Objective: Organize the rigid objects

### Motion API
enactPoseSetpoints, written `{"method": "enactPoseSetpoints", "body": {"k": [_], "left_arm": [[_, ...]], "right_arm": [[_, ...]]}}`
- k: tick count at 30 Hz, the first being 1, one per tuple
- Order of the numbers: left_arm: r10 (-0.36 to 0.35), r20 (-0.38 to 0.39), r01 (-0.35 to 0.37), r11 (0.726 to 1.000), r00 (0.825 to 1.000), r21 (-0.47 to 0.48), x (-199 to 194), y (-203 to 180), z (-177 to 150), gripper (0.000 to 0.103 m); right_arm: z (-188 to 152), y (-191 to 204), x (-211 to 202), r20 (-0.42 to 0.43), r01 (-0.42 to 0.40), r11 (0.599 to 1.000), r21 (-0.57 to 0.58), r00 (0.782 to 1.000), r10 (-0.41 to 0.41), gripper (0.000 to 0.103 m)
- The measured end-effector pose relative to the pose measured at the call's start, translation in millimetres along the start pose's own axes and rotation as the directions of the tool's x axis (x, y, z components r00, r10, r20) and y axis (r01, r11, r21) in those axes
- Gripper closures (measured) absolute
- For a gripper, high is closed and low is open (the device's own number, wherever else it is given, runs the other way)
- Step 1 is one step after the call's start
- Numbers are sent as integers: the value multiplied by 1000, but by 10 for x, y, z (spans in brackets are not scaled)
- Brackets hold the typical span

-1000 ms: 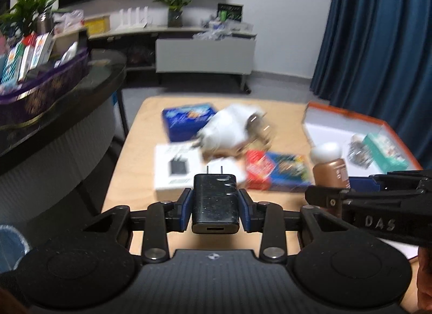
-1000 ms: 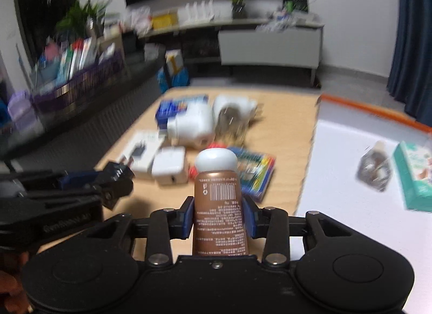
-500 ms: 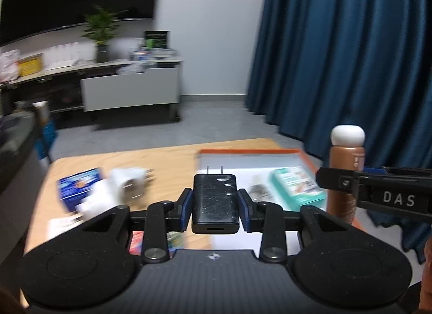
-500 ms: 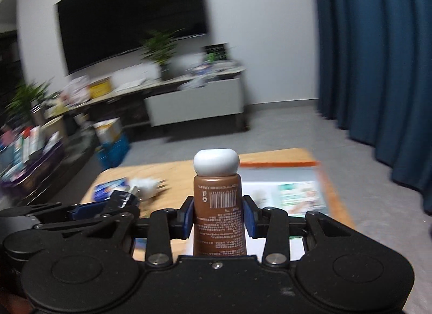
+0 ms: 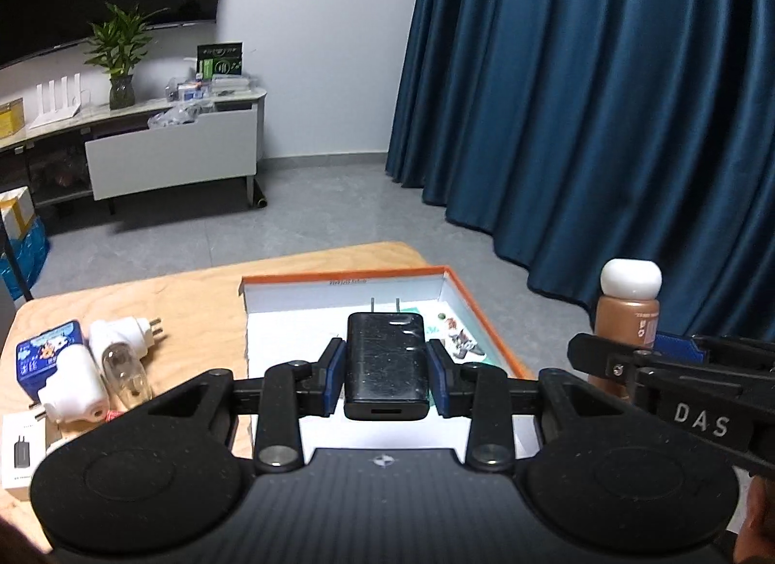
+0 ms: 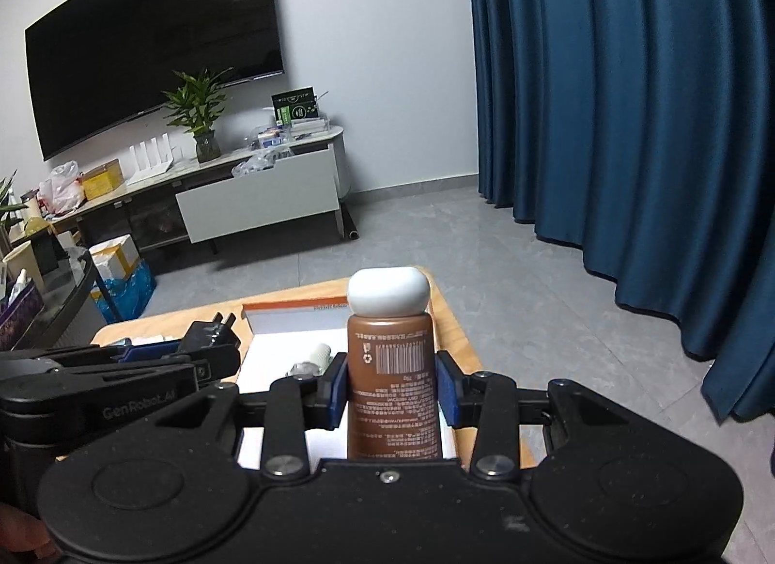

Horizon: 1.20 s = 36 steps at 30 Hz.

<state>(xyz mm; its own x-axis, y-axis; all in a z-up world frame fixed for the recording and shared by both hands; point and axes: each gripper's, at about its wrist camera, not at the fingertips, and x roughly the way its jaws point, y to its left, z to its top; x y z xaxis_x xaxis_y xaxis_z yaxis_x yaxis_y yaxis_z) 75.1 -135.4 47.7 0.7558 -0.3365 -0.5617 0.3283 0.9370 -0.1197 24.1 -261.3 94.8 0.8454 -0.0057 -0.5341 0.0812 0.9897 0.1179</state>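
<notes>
pale plywood table (image 5: 145, 302) with rounded corners sits on grey floor tiles, heavy pleated blue curtain (image 5: 581, 128) behind. nearest, the left gripper (image 5: 386, 368) clamps its blue pads on a glossy black charger (image 5: 386, 360), a rounded block with two metal prongs pointing away, held above a shallow white box (image 5: 300, 336) with an orange rim. beside it, the right gripper (image 6: 393, 387) squeezes a brown bottle (image 6: 392, 389), a smooth upright cylinder with a bulbous white cap, over the same box. left on the table lie a white plug (image 5: 123, 338), a clear bulb (image 5: 123, 372) and a blue tin (image 5: 43, 355).
</notes>
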Motion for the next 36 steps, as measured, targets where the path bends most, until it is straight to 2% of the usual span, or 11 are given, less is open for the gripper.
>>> {"method": "enactPoseSetpoints", "body": {"k": [8,36], "left_arm": [[50,-5,-50,999,999,-8,10,-9,68,67],[71,-20,-71,996,997,-44,-25,-34,46,67]], "right_arm": [[-8,25,38,-7,-13,1000,-4,1000,12,57],[-16,15,84,-23,-19,1000,-14,1000,18,57]]}}
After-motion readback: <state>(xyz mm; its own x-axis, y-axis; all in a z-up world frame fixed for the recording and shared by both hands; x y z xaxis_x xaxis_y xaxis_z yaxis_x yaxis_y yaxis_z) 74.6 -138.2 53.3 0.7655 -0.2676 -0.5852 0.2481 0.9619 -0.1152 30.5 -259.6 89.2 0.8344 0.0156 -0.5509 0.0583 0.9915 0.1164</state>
